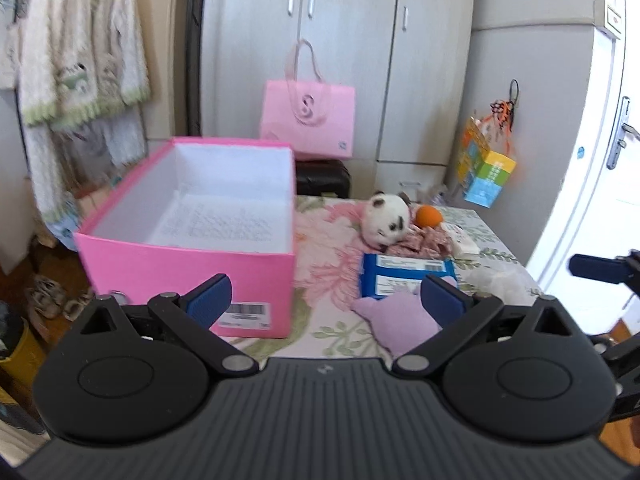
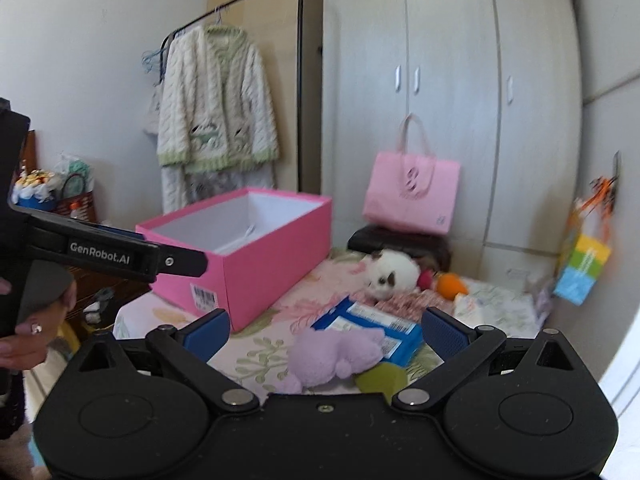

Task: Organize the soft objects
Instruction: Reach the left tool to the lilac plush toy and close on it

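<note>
An open pink box (image 1: 192, 256) with a white inside stands on the left of a floral-covered table (image 1: 320, 240); it also shows in the right wrist view (image 2: 256, 256). A lilac plush (image 1: 396, 316) lies near the front, also in the right wrist view (image 2: 332, 356). A white panda plush (image 1: 388, 218) and an orange ball (image 1: 428, 216) lie further back. My left gripper (image 1: 324, 298) is open and empty, above the table's front edge. My right gripper (image 2: 326, 330) is open and empty, just before the lilac plush.
A blue packet (image 1: 404, 274) lies beside the lilac plush. A pink bag (image 1: 308, 120) sits on a black stool by grey wardrobes. A robe (image 2: 216, 112) hangs on a rack at left. A colourful bag (image 1: 486, 168) hangs on the right.
</note>
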Available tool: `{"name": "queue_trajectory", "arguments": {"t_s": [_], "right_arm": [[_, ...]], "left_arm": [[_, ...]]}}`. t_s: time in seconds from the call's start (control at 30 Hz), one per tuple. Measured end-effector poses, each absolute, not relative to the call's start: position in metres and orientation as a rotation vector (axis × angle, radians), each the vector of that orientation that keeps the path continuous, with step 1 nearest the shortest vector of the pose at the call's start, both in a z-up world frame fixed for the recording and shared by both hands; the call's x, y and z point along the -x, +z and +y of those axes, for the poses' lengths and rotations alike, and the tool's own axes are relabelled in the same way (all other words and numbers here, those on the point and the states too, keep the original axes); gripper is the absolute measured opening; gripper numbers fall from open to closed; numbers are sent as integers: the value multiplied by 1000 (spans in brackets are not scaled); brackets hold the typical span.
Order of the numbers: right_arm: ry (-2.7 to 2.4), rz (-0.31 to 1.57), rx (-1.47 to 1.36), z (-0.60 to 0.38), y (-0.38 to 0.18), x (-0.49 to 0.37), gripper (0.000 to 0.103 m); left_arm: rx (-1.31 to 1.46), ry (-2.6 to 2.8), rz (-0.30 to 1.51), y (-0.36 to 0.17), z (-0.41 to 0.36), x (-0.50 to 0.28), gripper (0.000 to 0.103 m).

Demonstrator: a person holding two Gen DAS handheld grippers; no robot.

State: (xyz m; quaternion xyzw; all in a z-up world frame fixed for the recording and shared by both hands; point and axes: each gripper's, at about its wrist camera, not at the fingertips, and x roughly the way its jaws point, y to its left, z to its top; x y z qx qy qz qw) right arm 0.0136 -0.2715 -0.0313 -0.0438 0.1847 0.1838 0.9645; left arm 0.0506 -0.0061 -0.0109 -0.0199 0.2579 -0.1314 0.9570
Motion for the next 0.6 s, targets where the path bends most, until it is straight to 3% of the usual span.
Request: {"name": "queue_trajectory", "arguments": {"t_s": [0.43, 0.6], "right_arm": [[471, 560, 247, -263, -74, -81, 95], [511, 593, 328, -257, -85, -94, 93]], "left_arm": [[44, -417, 702, -59, -48, -103, 100], [90, -462, 742, -80, -58, -122, 95]]}}
